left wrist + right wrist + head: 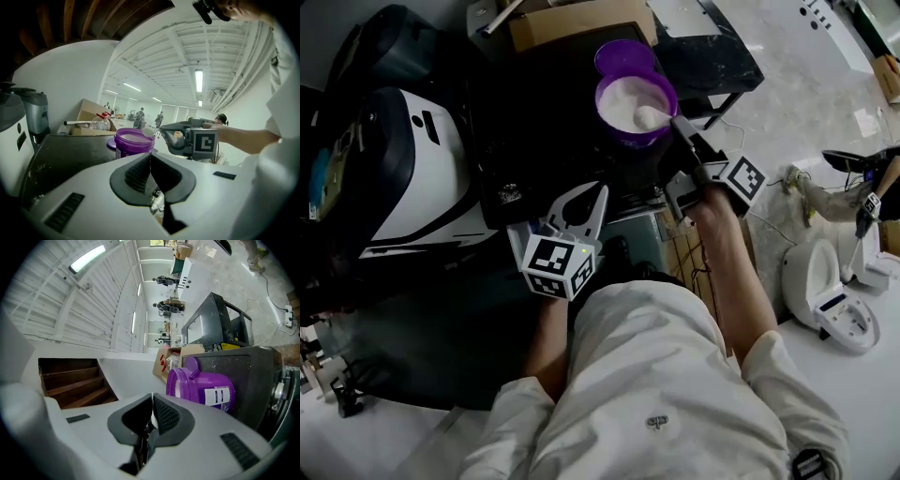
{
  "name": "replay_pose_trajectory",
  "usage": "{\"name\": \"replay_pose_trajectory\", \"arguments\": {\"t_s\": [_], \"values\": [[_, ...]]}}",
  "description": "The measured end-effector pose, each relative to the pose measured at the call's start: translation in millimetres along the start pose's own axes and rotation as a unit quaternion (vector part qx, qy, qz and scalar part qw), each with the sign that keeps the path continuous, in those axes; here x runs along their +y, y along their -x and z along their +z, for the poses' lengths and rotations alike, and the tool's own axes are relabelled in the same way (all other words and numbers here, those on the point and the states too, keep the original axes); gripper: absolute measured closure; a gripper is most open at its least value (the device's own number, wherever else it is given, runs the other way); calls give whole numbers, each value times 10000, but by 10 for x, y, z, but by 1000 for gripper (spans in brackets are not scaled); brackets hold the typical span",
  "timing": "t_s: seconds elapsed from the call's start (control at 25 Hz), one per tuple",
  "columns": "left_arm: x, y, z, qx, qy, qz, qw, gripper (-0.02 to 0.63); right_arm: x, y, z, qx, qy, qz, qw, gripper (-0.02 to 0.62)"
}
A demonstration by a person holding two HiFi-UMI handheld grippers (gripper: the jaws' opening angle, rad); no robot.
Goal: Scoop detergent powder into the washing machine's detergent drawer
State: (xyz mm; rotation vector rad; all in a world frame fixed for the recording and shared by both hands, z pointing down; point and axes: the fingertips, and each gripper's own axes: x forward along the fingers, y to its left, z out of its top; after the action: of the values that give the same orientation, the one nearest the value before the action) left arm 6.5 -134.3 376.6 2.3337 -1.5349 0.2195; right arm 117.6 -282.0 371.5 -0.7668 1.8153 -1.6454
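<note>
Holding scoop (652,116) over purple tub (623,137), right gripper (681,127) clamped (handle mostly hidden); left gripper (595,194) closed, empty.

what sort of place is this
Probably an open test hall or lab, not a home: long ceiling strip lights, a cardboard box behind the purple detergent tub, and white appliances standing on the floor.

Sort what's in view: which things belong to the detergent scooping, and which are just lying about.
Job: purple detergent tub; scoop, clamped in the right gripper; washing machine under the tub.
Lying about: cardboard box; white appliance; white floor device. Left gripper shut, empty.
</note>
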Motion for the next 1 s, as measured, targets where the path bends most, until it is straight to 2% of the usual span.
{"name": "replay_pose_trajectory", "arguments": {"t_s": [0.44, 1.0], "values": [[-267, 403, -177, 8, 138, 445, 9989, 586, 0, 249, -367, 508, -300, 54, 9982, 597], [-448, 968, -611, 76, 490, 1154, 9921, 586, -156, 503, -1088, 1406, -438, 3, 9891, 597]]}}
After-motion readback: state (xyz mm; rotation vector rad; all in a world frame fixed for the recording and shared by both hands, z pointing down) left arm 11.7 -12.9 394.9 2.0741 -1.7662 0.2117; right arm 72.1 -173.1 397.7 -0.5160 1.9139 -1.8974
